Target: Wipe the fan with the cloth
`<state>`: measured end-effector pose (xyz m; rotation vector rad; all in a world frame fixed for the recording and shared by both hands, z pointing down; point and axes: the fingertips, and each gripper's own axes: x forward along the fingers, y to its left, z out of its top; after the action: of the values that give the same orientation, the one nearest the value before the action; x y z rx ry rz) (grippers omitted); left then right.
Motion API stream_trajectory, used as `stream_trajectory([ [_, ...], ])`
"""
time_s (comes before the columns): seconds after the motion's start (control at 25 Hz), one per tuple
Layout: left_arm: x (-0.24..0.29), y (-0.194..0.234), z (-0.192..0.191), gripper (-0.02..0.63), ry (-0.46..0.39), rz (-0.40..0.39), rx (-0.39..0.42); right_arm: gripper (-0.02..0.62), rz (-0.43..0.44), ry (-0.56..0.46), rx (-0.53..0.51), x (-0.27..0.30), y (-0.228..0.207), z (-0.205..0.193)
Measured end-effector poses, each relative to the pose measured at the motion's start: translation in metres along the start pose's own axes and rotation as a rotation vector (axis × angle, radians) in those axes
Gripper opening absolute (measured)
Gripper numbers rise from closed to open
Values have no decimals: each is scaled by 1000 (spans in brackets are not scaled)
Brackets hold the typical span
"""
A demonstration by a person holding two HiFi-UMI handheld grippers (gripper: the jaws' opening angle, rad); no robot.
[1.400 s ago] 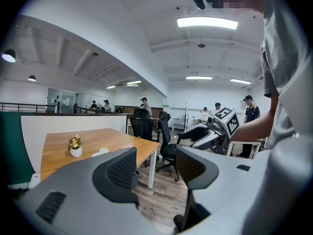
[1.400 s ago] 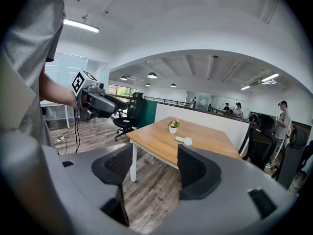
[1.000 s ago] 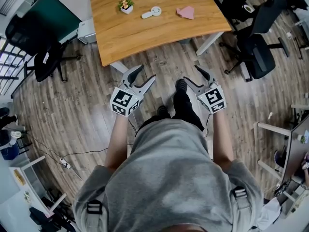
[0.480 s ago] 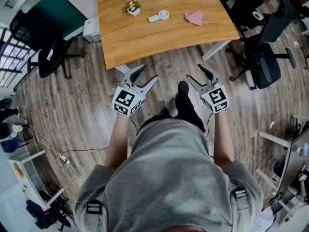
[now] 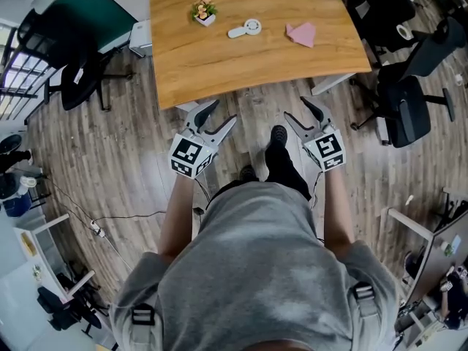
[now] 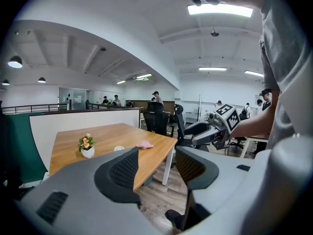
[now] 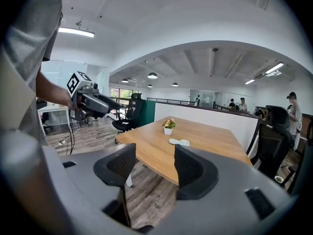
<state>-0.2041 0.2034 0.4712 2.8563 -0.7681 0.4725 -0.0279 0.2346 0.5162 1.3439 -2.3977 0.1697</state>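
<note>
Fan (image 5: 245, 28), small, white and handheld, lies flat on the light curved wooden table (image 5: 241, 68) in the head view. It sits between a little white pot of flowers (image 5: 204, 12) on its left and the folded pink cloth (image 5: 301, 34) on its right, each apart from the others. Short of the table's near edge, over the grey plank floor (image 5: 110, 159), the left gripper (image 5: 224, 112) and the right gripper (image 5: 295, 108) point towards the table. Both are spread wide and empty, with a dark shoe (image 5: 276, 134) between them. Black office chairs (image 5: 406, 112) stand off to the right.

In the left gripper view, the left gripper (image 6: 157, 163) has its jaws well apart with nothing between them. Past them the table (image 6: 68, 143) carries the pot (image 6: 87, 148), a pale sliver of the fan (image 6: 119, 148) and the cloth (image 6: 144, 144). The right gripper (image 6: 215, 129) shows at the right.

In the right gripper view, the right gripper (image 7: 149, 168) has its jaws wide. They have just been closing slightly, and nothing is between them. Beyond lie the table (image 7: 205, 143), the pot (image 7: 168, 126) and the fan (image 7: 179, 142). The left gripper (image 7: 93, 102) shows at the left.
</note>
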Motion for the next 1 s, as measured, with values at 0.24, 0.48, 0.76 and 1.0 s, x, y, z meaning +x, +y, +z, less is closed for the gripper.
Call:
stream_trajectory([
  [0.24, 41, 22, 10, 252, 23, 53, -17, 250, 25, -5, -5, 24, -56, 0],
  [0.48, 80, 36, 21, 252, 37, 108, -31, 245, 71, 1, -17, 44, -106, -2],
  [0.76, 115, 53, 36, 252, 51, 182, -37, 235, 128, -10, -44, 70, -156, 5],
  [1.0, 142, 72, 51, 252, 49, 227, -27, 230, 173, -5, -66, 96, -186, 6],
])
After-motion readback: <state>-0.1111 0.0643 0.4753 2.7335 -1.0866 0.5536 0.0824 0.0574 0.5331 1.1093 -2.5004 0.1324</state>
